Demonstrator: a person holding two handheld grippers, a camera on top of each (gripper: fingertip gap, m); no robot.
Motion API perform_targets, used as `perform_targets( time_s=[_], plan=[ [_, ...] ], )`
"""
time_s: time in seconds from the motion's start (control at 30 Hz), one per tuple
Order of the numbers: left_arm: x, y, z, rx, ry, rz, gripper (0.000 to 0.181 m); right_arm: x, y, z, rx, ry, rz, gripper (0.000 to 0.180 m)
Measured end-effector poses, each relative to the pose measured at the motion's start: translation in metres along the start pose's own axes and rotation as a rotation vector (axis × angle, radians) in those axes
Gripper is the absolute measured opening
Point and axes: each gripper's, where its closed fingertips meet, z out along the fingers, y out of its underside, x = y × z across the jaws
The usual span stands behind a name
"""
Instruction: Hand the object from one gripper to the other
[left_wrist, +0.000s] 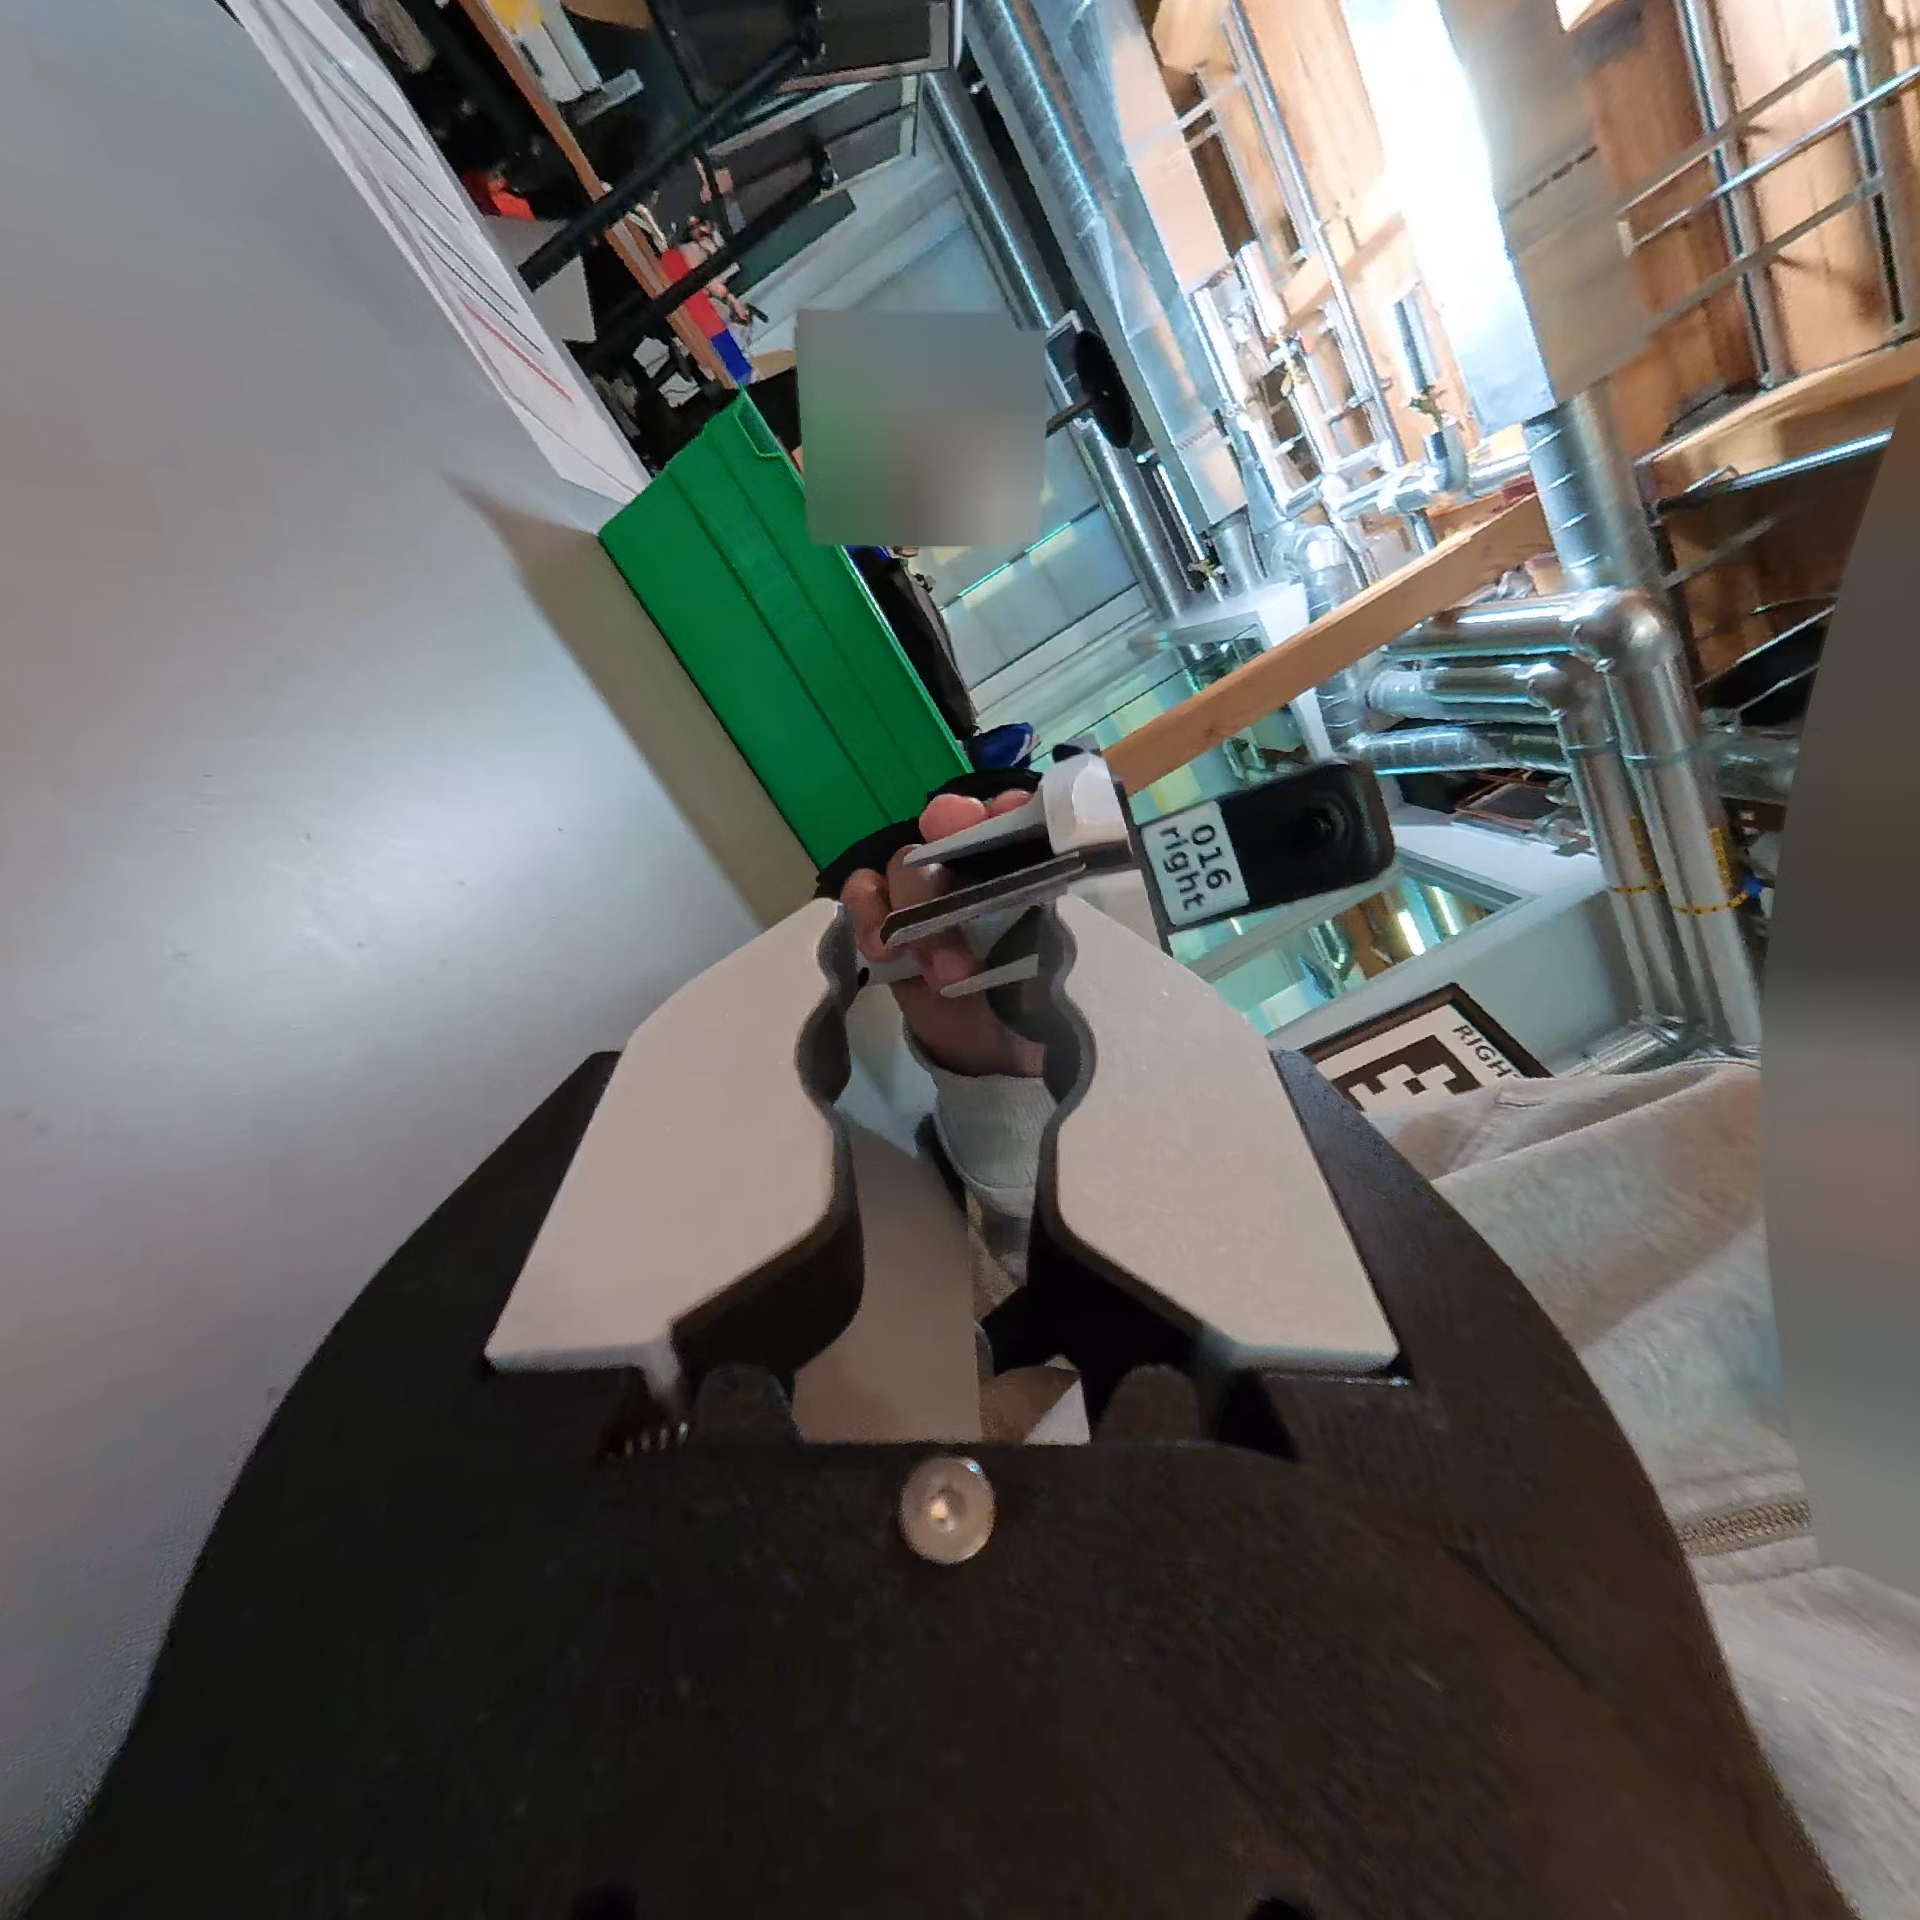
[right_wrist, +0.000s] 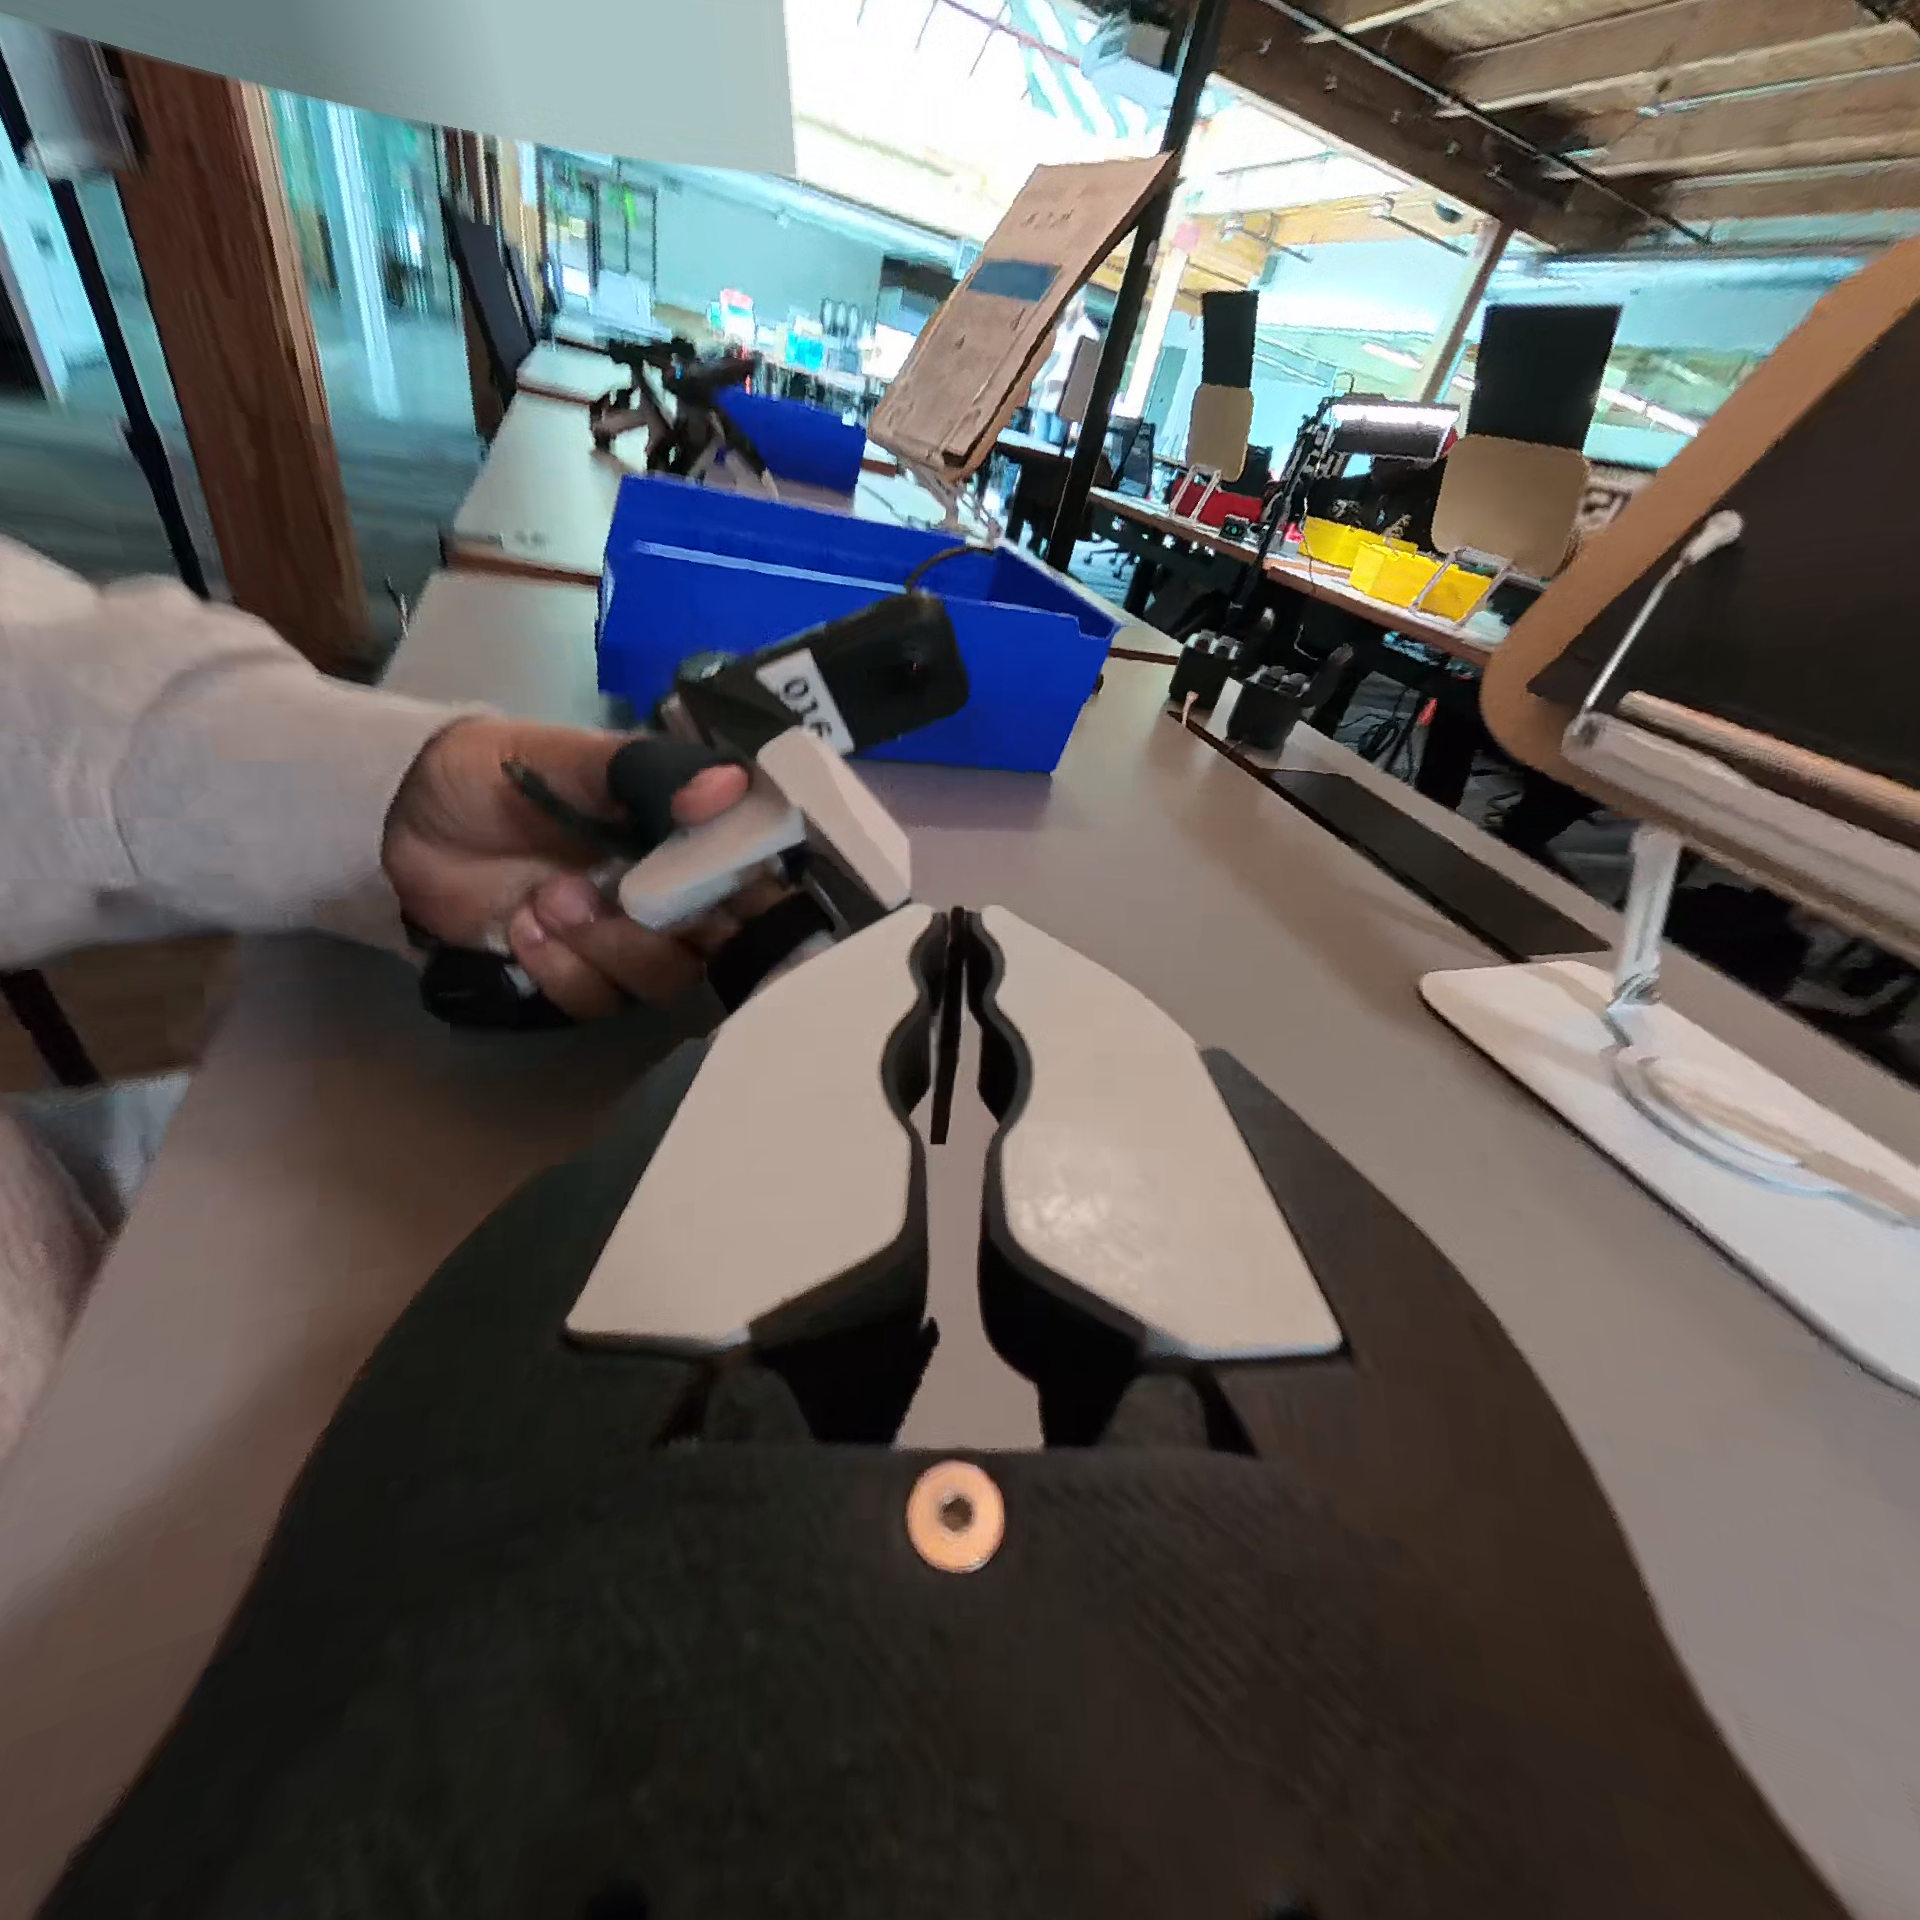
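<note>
Grey tabletop (right_wrist: 1195, 935) in an open workshop; timber beams are seen overhead.

Right gripper (right_wrist: 956, 920): the jaws are drawn together at the tips, with only a sliver left between them. The object (right_wrist: 945, 1039), a thin black flat piece seen edge-on, is pinched between them. It runs back from the tips along the slot between the fingers.

Left gripper (left_wrist: 951, 935): the jaws are held moderately apart, and nothing is gripped between them. The gap is aimed at the right gripper, which is seen through it close ahead. From the right wrist view, the left gripper's spread grey fingers (right_wrist: 831, 821) are noted just beside the right gripper's tips, up and to the left. Whether they touch the object cannot be told.

Each gripper is held by a person's hand: one is seen through the left jaws (left_wrist: 966, 1018), and the other grips its handle at the left of the right wrist view (right_wrist: 520, 862). A pale sleeve (right_wrist: 156, 748) is noted behind that hand.

Farther out, a blue bin (right_wrist: 727, 613) stands on the table behind the left gripper. A white-based stand (right_wrist: 1662, 1091) carrying a tilted board is at the right. A green bin (left_wrist: 769, 665) and metal pipes (left_wrist: 1590, 665) are recorded in the left wrist view.
</note>
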Motion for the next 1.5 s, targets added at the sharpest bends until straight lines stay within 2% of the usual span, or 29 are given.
perform_targets(
  time_s=[0.03, 0.2, 0.33, 0.5, 0.6, 0.77, 0.87, 0.93, 1.13, 1.23, 1.4, 1.5],
  plan=[
    [0.001, 0.001, 0.001, -0.002, 0.013, -0.008, 0.034, 0.003, -0.003, -0.001, 0.023, 0.004, 0.065, 0.004],
    [0.018, 0.005, 0.011, 0.012, 0.087, 0.085, 0.048, 0.022, -0.023, -0.010, 0.276, -0.029, 0.611, 0.003],
    [0.031, 0.006, 0.018, 0.061, 0.106, 0.220, 0.044, 0.031, -0.024, -0.011, 0.427, 0.007, 0.801, 0.003],
    [0.033, -0.001, 0.019, 0.153, 0.083, 0.235, 0.041, 0.014, -0.029, 0.001, 0.435, -0.023, 0.818, 0.003],
    [0.041, -0.005, 0.014, 0.177, 0.128, 0.244, 0.022, 0.018, -0.035, -0.004, 0.512, 0.009, 0.842, 0.003],
    [0.042, -0.007, 0.013, 0.189, 0.130, 0.240, 0.025, 0.021, -0.036, -0.007, 0.544, 0.019, 0.843, 0.003],
    [0.046, -0.006, 0.011, 0.184, 0.149, 0.258, 0.002, 0.021, -0.035, -0.006, 0.544, 0.017, 0.860, 0.003],
    [0.047, -0.010, 0.008, 0.205, 0.136, 0.278, 0.002, 0.021, -0.033, -0.005, 0.534, 0.007, 0.878, 0.004],
    [0.048, -0.018, -0.001, 0.227, 0.158, 0.255, 0.001, 0.024, -0.031, -0.004, 0.514, -0.127, 1.100, 0.045],
    [0.047, -0.014, 0.000, 0.167, 0.154, 0.236, 0.002, 0.030, -0.025, -0.006, 0.452, -0.126, 1.080, 0.049],
    [0.036, -0.007, 0.000, 0.054, 0.069, 0.270, 0.001, 0.025, -0.006, -0.006, 0.186, -0.161, 0.921, 0.052],
    [0.034, -0.006, 0.000, 0.033, 0.065, 0.263, 0.001, 0.022, -0.006, -0.007, 0.165, -0.188, 0.914, 0.050]
  ],
)
